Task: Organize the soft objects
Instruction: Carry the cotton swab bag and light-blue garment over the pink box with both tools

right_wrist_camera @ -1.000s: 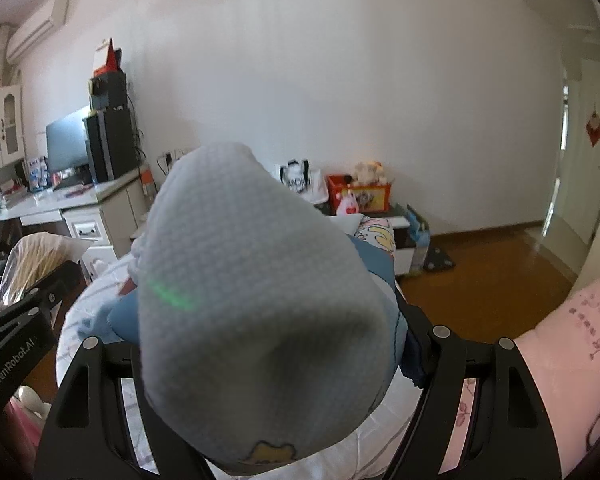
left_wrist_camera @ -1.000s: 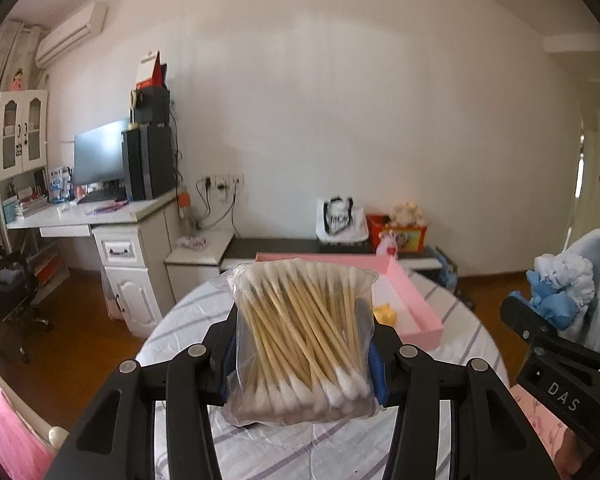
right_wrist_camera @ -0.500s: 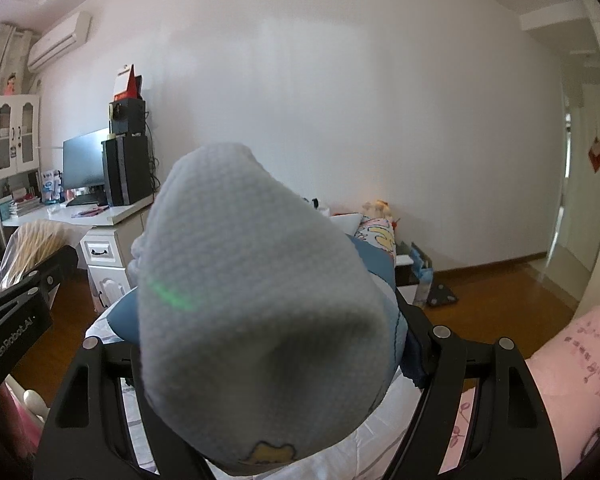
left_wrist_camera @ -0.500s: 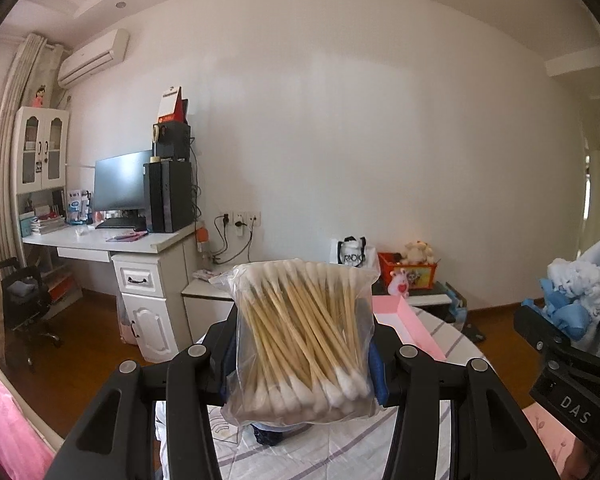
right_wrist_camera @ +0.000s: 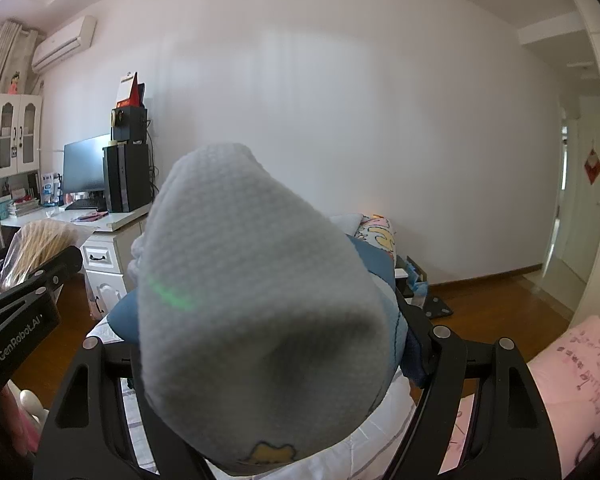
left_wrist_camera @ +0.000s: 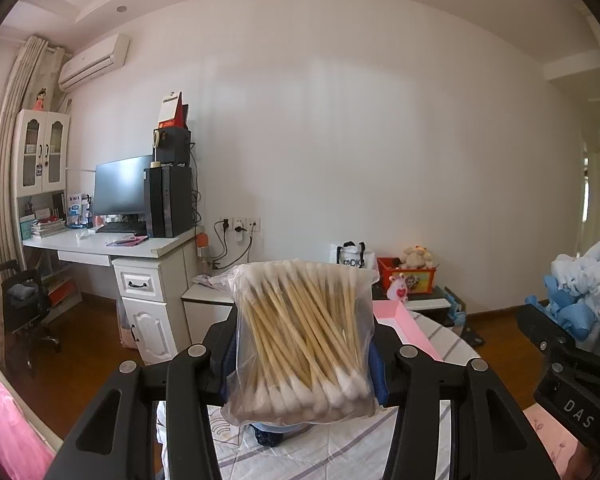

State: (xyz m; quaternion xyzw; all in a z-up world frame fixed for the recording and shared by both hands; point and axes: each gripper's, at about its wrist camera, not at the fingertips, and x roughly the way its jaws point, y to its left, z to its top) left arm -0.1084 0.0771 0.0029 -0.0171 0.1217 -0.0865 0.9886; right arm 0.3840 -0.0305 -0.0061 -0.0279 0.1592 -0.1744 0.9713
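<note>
At the lower centre of the left wrist view, the left tongs (left_wrist_camera: 302,350) are clamped on a clear bag of cotton swabs (left_wrist_camera: 302,340), held above the striped table (left_wrist_camera: 332,448), with a pink tray (left_wrist_camera: 410,330) just behind and the right tongs' fluffy blue load at the right edge. Filling the middle of the right wrist view, the right tongs (right_wrist_camera: 260,360) grip a pale blue soft cloth item (right_wrist_camera: 252,292), and the swab bag shows at the left edge.
</note>
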